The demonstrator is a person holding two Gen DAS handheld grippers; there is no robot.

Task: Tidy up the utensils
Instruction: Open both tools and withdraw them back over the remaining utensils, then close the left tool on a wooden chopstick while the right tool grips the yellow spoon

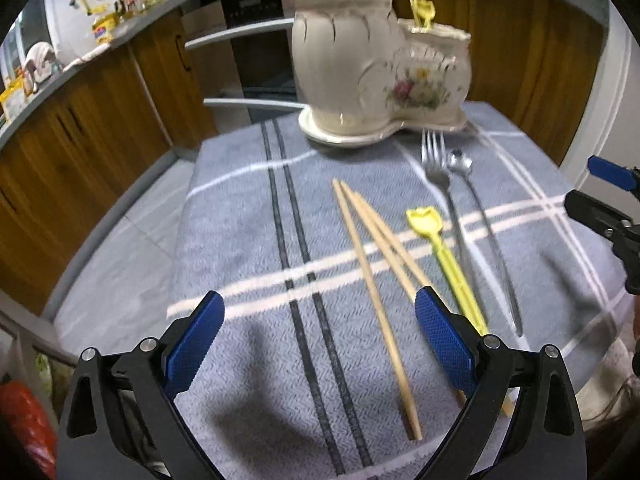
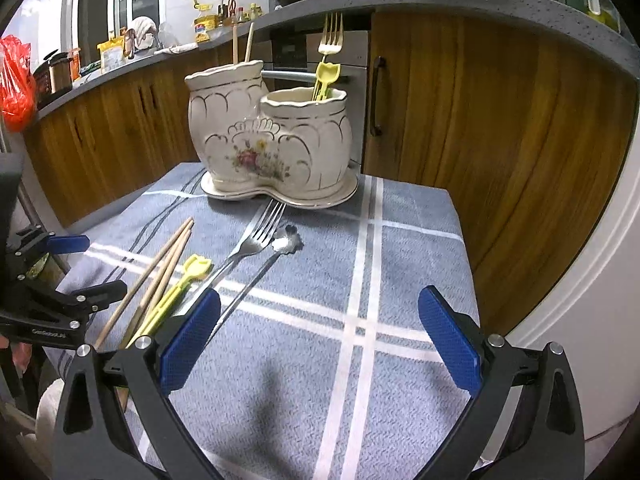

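A white floral double-pot utensil holder stands at the far end of the blue checked cloth. It holds two chopsticks, a gold fork and a yellow pick. On the cloth lie wooden chopsticks, a yellow pick, a steel fork and a steel spoon. My left gripper is open and empty above the chopsticks' near ends. My right gripper is open and empty over bare cloth, right of the utensils.
Wooden cabinets and an oven handle stand behind the table. The cloth's edges drop off left and right. A red bag sits at the left. Each gripper shows in the other's view.
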